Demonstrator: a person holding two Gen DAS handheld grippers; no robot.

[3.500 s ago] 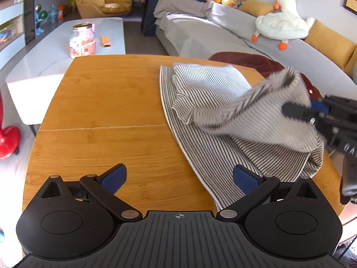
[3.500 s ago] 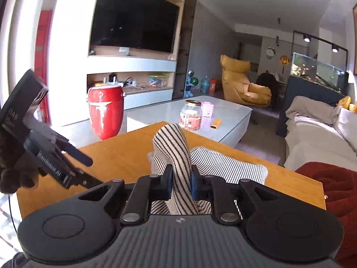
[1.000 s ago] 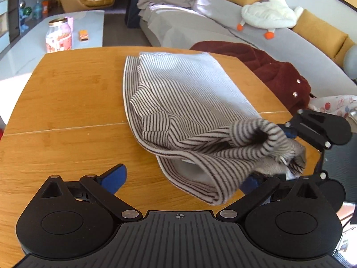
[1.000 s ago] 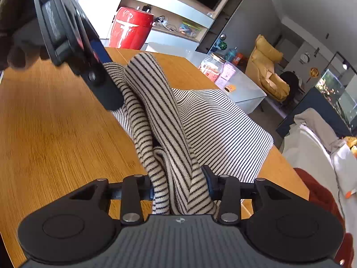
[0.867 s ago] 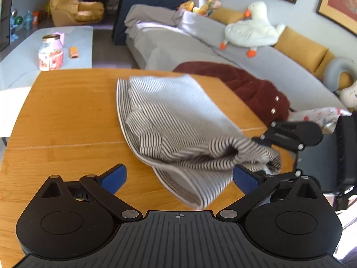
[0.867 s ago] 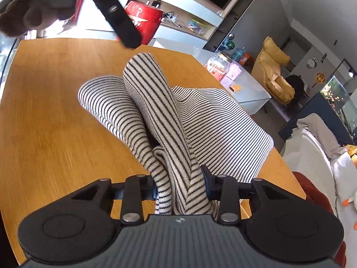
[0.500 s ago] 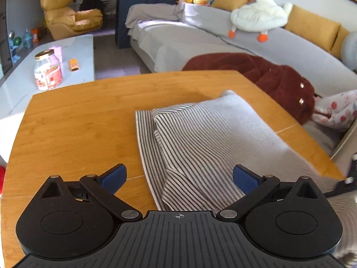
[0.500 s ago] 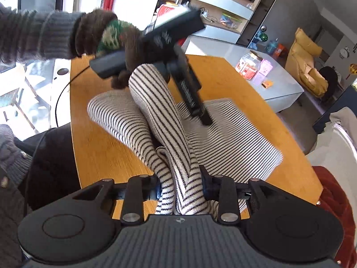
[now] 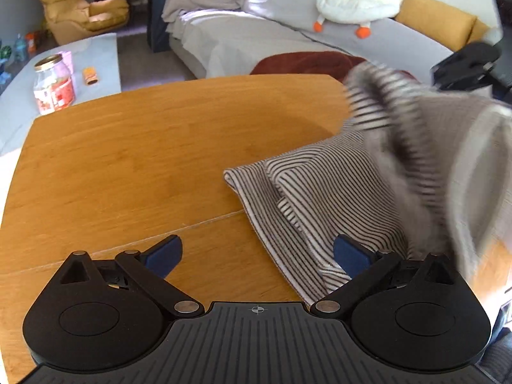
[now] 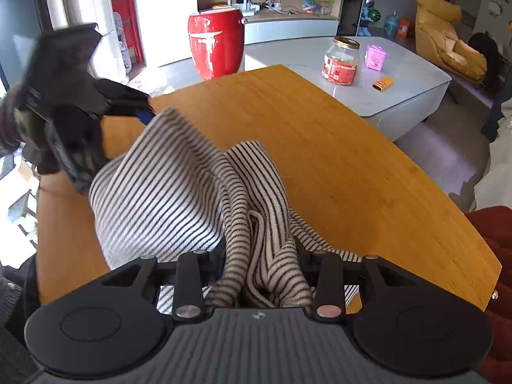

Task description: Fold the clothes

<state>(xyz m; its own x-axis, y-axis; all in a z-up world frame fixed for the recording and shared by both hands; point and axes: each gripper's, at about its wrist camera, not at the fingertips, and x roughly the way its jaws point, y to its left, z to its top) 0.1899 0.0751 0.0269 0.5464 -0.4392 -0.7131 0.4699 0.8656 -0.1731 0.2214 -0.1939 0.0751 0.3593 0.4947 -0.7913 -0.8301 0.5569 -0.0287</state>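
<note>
Your right gripper point(image 10: 259, 265) clamps the bunched shirt point(image 10: 179, 192) off the table's point(image 9: 128, 147) right edge to refold; left gripper point(image 9: 257, 252) spread, empty.

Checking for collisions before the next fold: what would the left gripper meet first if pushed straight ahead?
Probably only the bare wooden table: the open left gripper points at it, with the striped garment off to its right.

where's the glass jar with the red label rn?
Glass jar with red label stands on the grey coffee table beyond the wooden table, beside a pink box.
</note>
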